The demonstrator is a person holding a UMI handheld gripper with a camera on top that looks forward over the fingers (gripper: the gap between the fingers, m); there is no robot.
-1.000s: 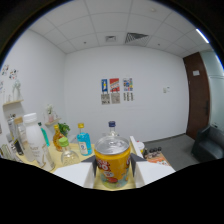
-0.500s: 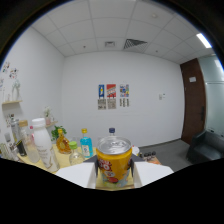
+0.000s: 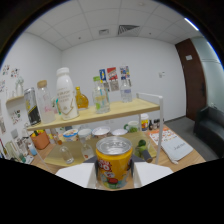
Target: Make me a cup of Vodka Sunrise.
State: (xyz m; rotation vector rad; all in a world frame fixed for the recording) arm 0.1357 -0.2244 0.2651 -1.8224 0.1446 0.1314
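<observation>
A yellow drink can (image 3: 114,162) with a silver top and a red-and-orange label stands upright between my fingers. My gripper (image 3: 114,176) is shut on it, with the white fingers (image 3: 75,175) pressing on both of its sides. The can's base is hidden. Beyond the can is a two-tier wooden shelf (image 3: 142,106). Its top board carries a tall white bottle (image 3: 65,95), an amber round bottle (image 3: 81,99) and clear glass bottles (image 3: 100,96). On the lower tier stand several small cups (image 3: 85,134).
A dark can (image 3: 31,106) and a cork-topped clear bottle (image 3: 44,100) stand at the shelf's left end, with an orange pot (image 3: 41,140) below. Papers (image 3: 172,145) lie on the table right of the shelf. A brown door (image 3: 192,80) and a dark sofa (image 3: 211,125) are far right.
The gripper has carried the can closer to the shelf, which now looms large just ahead. The can stays held the same way between the fingers.
</observation>
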